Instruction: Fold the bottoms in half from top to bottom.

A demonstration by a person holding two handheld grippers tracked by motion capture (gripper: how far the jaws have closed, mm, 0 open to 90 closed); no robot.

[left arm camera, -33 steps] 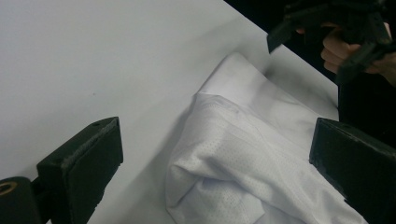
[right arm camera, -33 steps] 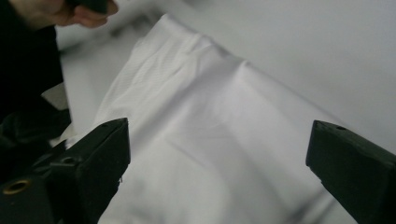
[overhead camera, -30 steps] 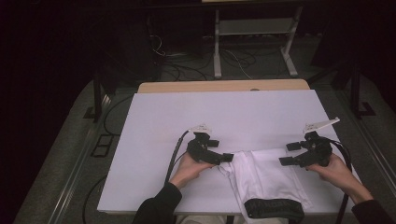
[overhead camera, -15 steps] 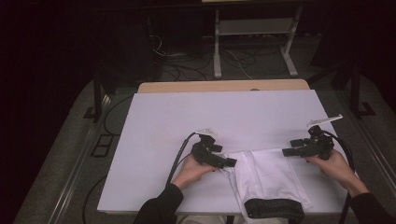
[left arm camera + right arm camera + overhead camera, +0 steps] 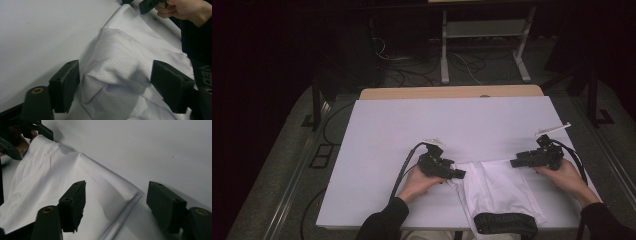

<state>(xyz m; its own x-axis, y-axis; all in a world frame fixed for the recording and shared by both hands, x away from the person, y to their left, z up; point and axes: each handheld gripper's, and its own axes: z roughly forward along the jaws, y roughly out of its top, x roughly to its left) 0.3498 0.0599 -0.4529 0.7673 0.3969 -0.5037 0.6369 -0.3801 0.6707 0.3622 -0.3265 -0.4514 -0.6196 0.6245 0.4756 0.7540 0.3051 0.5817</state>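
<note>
The left tool point(image 5: 115, 82) has just been closing around a bunched corner of the white garment point(image 5: 497, 187), its jaws not yet pressing. The right tool point(image 5: 115, 205), likewise closing, straddles the opposite hemmed corner. The garment lies at the near edge of the table point(image 5: 412, 125); both corners must be pinched before any lift.

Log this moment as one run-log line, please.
left gripper: jaws closing around bunched corner of white garment, not yet pressing | right gripper: jaws closing over its far hem corner, not gripping | table: garment lying flat
</note>
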